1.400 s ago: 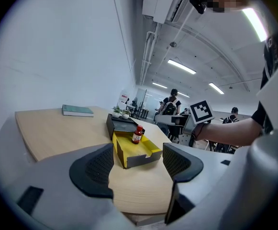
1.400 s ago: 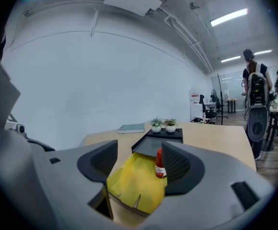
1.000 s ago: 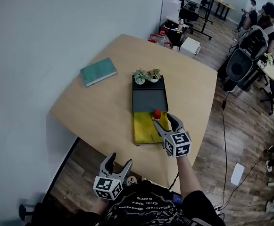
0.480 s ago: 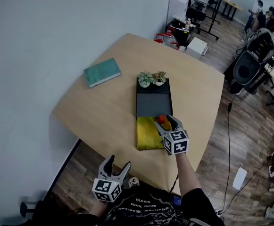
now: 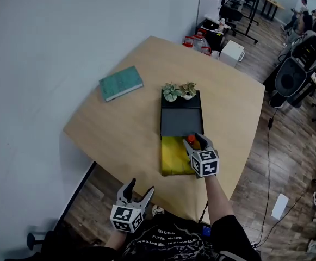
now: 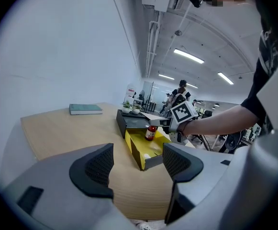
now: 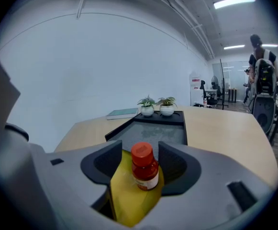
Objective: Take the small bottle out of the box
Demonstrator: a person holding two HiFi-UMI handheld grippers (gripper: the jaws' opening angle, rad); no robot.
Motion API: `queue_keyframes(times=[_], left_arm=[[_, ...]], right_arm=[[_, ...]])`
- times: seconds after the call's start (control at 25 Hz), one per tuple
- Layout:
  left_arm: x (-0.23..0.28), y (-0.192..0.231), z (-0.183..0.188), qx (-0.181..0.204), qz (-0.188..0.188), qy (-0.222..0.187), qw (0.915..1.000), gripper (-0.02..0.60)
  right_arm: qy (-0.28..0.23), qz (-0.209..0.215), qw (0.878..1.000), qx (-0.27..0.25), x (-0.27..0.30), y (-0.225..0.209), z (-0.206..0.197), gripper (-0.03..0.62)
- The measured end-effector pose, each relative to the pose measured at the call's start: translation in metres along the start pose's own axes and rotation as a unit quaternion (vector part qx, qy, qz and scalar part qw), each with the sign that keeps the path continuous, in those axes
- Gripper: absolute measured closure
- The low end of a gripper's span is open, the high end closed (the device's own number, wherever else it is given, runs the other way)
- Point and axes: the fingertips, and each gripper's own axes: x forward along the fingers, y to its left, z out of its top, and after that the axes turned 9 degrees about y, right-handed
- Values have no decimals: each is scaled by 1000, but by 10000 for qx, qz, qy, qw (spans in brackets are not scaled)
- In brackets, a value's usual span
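Right gripper (image 7: 139, 153): jaws just narrowing, 1 each side of the red-capped small bottle (image 7: 146, 174), not yet pinching. It has sunk into the yellow box (image 5: 174, 157), where the bottle stands upright. Grasp judged imminent. Left gripper (image 6: 138, 161): jaws spread, empty.

The grey left gripper (image 5: 138, 188) and right gripper (image 5: 197, 142) each bore dark ribbed pads (image 6: 98, 166) on the inner faces of their fingers (image 5: 127, 188) and, behind those fingers, a white cube (image 5: 205, 163) printed with black square markers, while the person wore a black short-sleeved shirt (image 5: 166, 241) with pale lettering.
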Motion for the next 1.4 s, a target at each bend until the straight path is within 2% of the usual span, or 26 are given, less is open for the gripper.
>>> queue_keyframes(times=[0.12,0.16,0.2,0.52,0.72,1.08,1.4], left_arm=[[1,1,2,-16,8,-22,10000,253],[1,1,2,-20,2,-25,10000,253],[0,2,1,-31,-6,-30,10000,253],[-6,1,-7,-132,68,-40,9999,253],[-12,1,-8,-131,48,-71,9999,253],[-19,-5,-14,-129,20,-124,9998,253],[-24,-24,-21,-75,-208,-151,9996,253]], right_arm=[[33,-3,10000,30,3,-1,-2,370],[35,-44,10000,54,4,-3,-3,418],[31,-73,9999,82,4,-4,-3,433],[26,-194,9998,4,1,-5,-3,445],[-263,-21,9996,36,-18,1,13,447],[-437,-145,9989,-134,-61,0,24,448],[-567,-154,9982,-153,-107,10,25,447]])
